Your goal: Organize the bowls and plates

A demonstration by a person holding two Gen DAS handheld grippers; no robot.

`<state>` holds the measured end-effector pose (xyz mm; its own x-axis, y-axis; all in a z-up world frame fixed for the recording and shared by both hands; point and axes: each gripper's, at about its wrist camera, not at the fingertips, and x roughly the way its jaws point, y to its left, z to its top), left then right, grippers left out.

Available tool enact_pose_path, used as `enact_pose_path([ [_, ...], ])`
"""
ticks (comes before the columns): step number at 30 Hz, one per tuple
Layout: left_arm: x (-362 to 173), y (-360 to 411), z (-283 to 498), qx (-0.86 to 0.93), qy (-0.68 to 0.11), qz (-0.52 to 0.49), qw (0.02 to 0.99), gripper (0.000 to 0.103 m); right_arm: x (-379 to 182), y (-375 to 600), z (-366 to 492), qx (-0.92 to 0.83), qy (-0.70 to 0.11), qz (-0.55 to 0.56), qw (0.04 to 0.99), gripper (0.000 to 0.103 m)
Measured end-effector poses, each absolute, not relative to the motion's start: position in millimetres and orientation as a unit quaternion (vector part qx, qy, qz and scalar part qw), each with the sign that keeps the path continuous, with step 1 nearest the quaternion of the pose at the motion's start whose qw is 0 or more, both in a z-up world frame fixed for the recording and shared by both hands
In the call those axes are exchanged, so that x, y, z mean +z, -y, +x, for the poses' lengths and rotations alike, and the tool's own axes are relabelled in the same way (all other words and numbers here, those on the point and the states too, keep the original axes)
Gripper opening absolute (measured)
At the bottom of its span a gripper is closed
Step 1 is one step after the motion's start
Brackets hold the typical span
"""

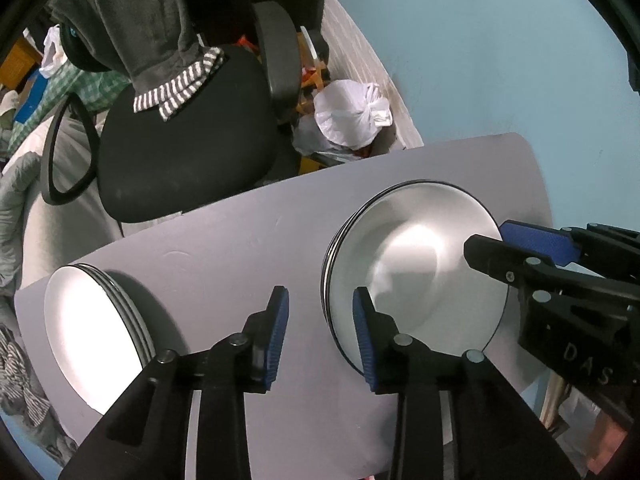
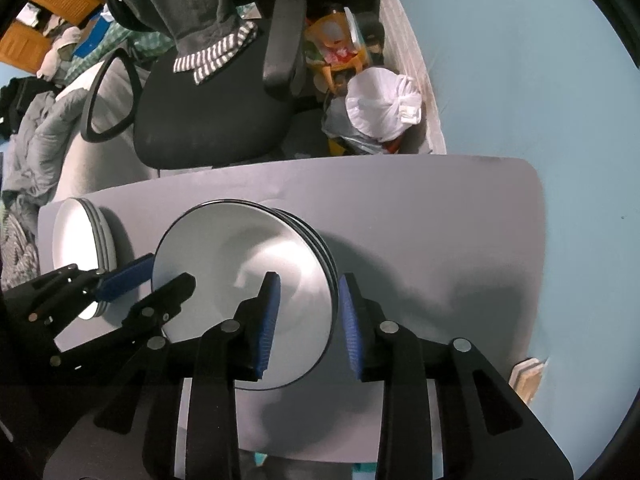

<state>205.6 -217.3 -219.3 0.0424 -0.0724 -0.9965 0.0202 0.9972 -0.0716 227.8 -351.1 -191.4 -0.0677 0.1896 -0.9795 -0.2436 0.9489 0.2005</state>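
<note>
Two stacks of white, dark-rimmed plates sit on a grey table (image 1: 248, 248). The larger stack (image 1: 424, 256) is at the middle; it also shows in the right wrist view (image 2: 240, 280). The smaller stack (image 1: 92, 332) is at the left (image 2: 80, 236). My left gripper (image 1: 320, 312) is open and empty, its right finger over the large stack's near-left rim. My right gripper (image 2: 308, 300) is open, straddling the large stack's right rim without clamping it. Each gripper shows in the other's view: the right one (image 1: 500, 240) and the left one (image 2: 168, 272).
A black office chair (image 1: 192, 128) with a grey striped garment (image 1: 176, 92) stands beyond the table's far edge. A white tied plastic bag (image 1: 352, 116) lies on the floor by the light blue wall (image 1: 500, 48). Bedding and clutter lie at the left.
</note>
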Motion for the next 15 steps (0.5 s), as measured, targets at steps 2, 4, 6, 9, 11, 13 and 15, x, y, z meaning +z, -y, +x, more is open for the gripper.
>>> enact_pose_path([
  [2,-215,215,205,-0.031,-0.689,-0.021,0.724,0.04,-189,352,227,0.156,-0.71,-0.02,0.686,0.03],
  [4,-208,213,202,-0.028,-0.681,-0.021,0.731,0.047,-185,354,226,0.153,-0.706,-0.022,0.692,0.039],
  [6,-200,212,199,-0.027,-0.673,-0.023,0.738,0.053,-179,355,225,0.152,-0.697,-0.023,0.701,0.048],
  [9,-187,211,193,-0.029,-0.662,-0.028,0.748,0.053,-171,358,223,0.149,-0.686,-0.026,0.712,0.056],
  [11,-178,211,189,-0.032,-0.656,-0.025,0.754,0.054,-167,359,222,0.149,-0.681,-0.027,0.716,0.057],
  [13,-169,211,185,-0.034,-0.648,-0.015,0.761,0.054,-161,361,219,0.149,-0.676,-0.026,0.721,0.058],
  [15,-162,211,183,-0.035,-0.642,-0.009,0.766,0.054,-154,362,218,0.149,-0.67,-0.028,0.727,0.059],
])
